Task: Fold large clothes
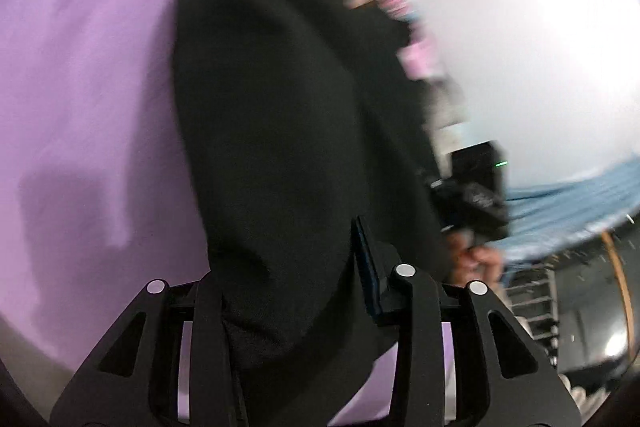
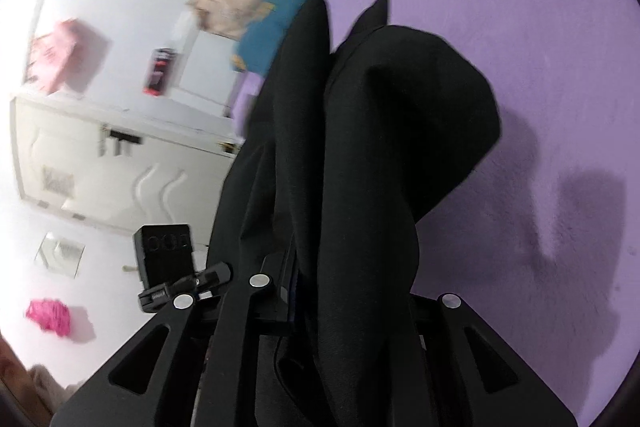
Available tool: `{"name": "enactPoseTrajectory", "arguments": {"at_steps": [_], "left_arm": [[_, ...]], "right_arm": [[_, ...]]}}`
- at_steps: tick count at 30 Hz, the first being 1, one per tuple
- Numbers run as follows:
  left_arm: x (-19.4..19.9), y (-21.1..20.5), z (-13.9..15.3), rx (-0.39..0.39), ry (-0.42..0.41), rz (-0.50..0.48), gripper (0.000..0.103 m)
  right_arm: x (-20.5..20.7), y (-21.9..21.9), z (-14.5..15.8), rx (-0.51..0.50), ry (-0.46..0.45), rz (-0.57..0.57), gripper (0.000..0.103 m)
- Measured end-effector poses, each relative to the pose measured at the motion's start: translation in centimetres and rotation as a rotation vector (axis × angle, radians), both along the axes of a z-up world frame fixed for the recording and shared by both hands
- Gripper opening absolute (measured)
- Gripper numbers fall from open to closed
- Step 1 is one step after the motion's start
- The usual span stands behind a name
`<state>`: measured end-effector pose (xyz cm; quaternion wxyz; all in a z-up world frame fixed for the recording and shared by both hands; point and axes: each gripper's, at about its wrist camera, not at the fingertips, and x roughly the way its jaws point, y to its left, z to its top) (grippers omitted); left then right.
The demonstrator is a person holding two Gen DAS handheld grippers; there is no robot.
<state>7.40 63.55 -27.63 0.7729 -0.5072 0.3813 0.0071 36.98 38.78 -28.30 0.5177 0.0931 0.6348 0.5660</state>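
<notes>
black garment hangs bunched from both claws over the purple bed, likely lifted to spread it flat for folding. left claw is clamped on a thick wad of it, cloth running up toward 12 o'clock. right claw is nearly closed, pinching another fold, fabric draping to 12 and 1 o'clock. the other claw's body sits at 3 o'clock in the left view. white cabinet at 9 o'clock in the right view.

No text, label or number can be read; print on the blurred pink box and the dark can, upper left of the right wrist view, stays illegible.
</notes>
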Motion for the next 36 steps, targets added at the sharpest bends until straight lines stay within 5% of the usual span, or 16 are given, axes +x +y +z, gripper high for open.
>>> {"name": "enactPoseTrajectory", "arguments": {"at_steps": [2,6,11,14,16,19,23,28,33,36], "left_arm": [[-0.4,1.2,-2.9,-0.061,0.076,0.001,0.041],[-1.3,3.1,-3.1,-0.067,0.070,-0.021,0.046],[-2.6,4.5,-1.2,0.008,0.084,-0.004,0.049],[-3.7,5.2,0.3,0.109,0.105,0.037,0.057],[-4.1,6.0,1.2,0.195,0.125,0.073,0.061],[-4.9,6.9,1.7,0.177,0.092,0.105,0.062],[-4.4,6.6,2.7,0.215,0.092,0.109,0.078],[-3.4,5.3,3.5,0.218,0.060,0.088,0.088],[-2.7,4.0,4.3,0.218,0.027,0.071,0.091],[-2.4,3.0,4.8,0.234,0.009,0.050,0.091]], "right_arm": [[0.7,0.3,-2.9,-0.028,0.030,-0.030,0.015],[1.5,-0.7,-5.3,-0.026,0.001,-0.059,0.045],[2.6,-0.3,-5.2,-0.064,-0.073,-0.065,0.057],[2.7,0.1,-4.5,-0.130,-0.135,-0.088,0.077],[2.5,0.1,-3.2,-0.161,-0.188,-0.092,0.079],[2.0,-1.1,-0.5,-0.191,-0.283,-0.118,0.082],[2.4,-3.8,2.5,-0.250,-0.393,-0.237,0.087],[-0.2,-6.0,7.5,-0.105,-0.421,-0.335,0.096],[-6.6,-5.8,9.6,-0.003,-0.481,-0.248,0.097],[-10.8,-5.3,8.7,-0.017,-0.609,-0.155,0.096]]}}
